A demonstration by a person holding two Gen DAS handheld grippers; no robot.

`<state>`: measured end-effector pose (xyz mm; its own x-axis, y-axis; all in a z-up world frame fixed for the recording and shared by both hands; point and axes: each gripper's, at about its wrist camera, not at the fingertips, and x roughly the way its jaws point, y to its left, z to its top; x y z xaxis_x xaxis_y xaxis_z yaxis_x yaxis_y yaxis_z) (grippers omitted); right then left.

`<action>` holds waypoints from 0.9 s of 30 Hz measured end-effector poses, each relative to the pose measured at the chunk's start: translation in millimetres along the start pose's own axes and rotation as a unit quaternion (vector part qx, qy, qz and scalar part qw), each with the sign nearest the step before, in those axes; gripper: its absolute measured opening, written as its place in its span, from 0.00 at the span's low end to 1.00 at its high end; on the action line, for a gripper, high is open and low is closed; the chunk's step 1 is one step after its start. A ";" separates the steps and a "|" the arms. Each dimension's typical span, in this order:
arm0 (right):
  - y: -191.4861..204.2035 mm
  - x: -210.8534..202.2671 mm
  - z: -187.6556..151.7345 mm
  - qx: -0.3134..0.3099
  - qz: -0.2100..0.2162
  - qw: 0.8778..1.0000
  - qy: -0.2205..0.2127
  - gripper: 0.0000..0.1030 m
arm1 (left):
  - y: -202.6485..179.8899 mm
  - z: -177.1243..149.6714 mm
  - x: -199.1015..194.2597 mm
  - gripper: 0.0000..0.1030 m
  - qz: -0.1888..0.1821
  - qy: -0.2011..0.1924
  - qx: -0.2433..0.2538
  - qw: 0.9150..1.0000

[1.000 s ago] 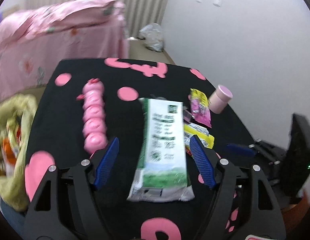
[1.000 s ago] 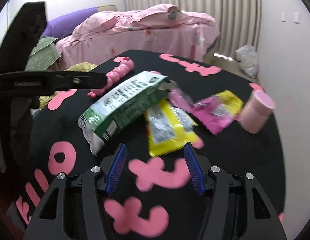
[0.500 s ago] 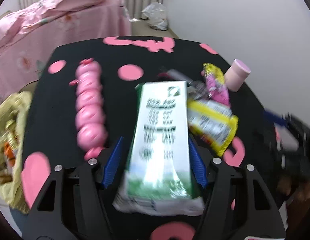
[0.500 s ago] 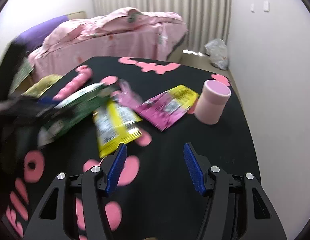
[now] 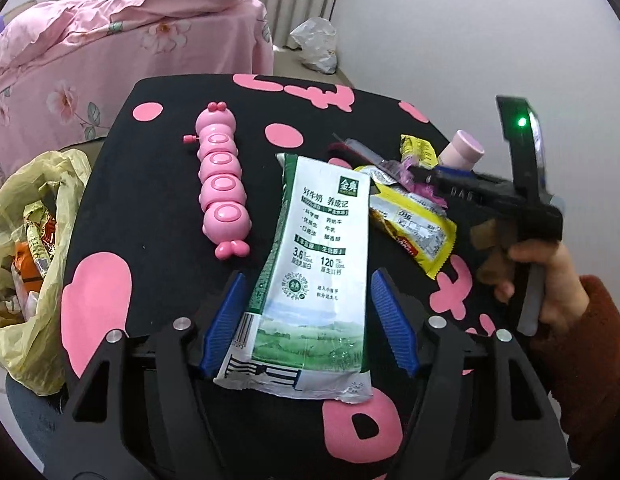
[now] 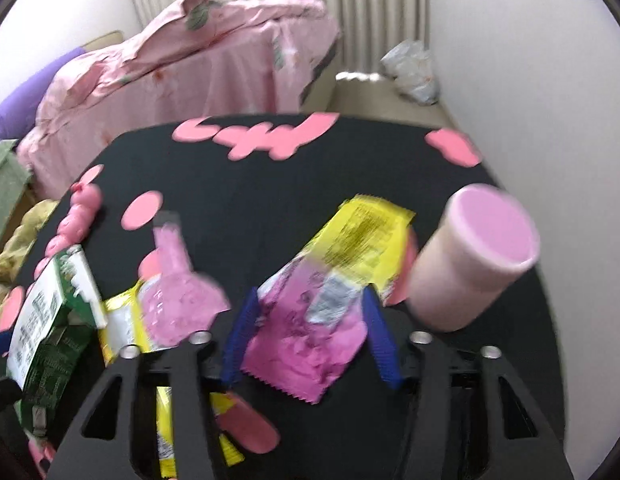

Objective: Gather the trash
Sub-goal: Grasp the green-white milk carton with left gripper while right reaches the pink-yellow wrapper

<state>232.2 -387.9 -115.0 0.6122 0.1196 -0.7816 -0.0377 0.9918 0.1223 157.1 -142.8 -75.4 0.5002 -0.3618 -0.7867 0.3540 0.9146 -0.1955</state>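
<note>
Your left gripper (image 5: 306,320) is now straddling the milk carton (image 5: 315,264), jaws wide, not yet gripping. Your right gripper (image 6: 310,336) has swung forward, bracketing the pink wrapper (image 6: 310,340), also open.

A pink caterpillar toy (image 5: 222,184) lies lengthwise on the black table (image 5: 158,184) with pink shapes, well apart from a pink cylindrical cup (image 6: 475,268) standing at the right edge. Behind the table stands a bed (image 5: 110,44) under a pink floral cover, and a white plastic bag (image 5: 315,44) sits on the floor by the wall
</note>
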 end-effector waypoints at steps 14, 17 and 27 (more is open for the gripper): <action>-2.6 -66.3 -73.5 -0.068 0.023 0.997 0.044 0.35 | 0.3 -2.0 -3.9 0.62 -0.012 -0.005 -0.002 1.000; -7.4 -80.0 -87.7 -0.078 0.002 0.997 0.030 0.46 | -1.2 -2.7 -4.7 0.62 -0.015 -0.006 -0.002 1.000; -20.8 -108.1 -99.7 -0.030 -0.002 0.999 -0.012 0.60 | -2.3 -1.1 -12.1 0.67 -0.029 -0.016 -0.005 0.999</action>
<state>88.0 -417.0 -94.0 0.6318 0.1161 -0.7664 -0.0833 0.9932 0.0818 149.4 -140.4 -66.1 0.5049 -0.4194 -0.7544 0.3751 0.8938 -0.2459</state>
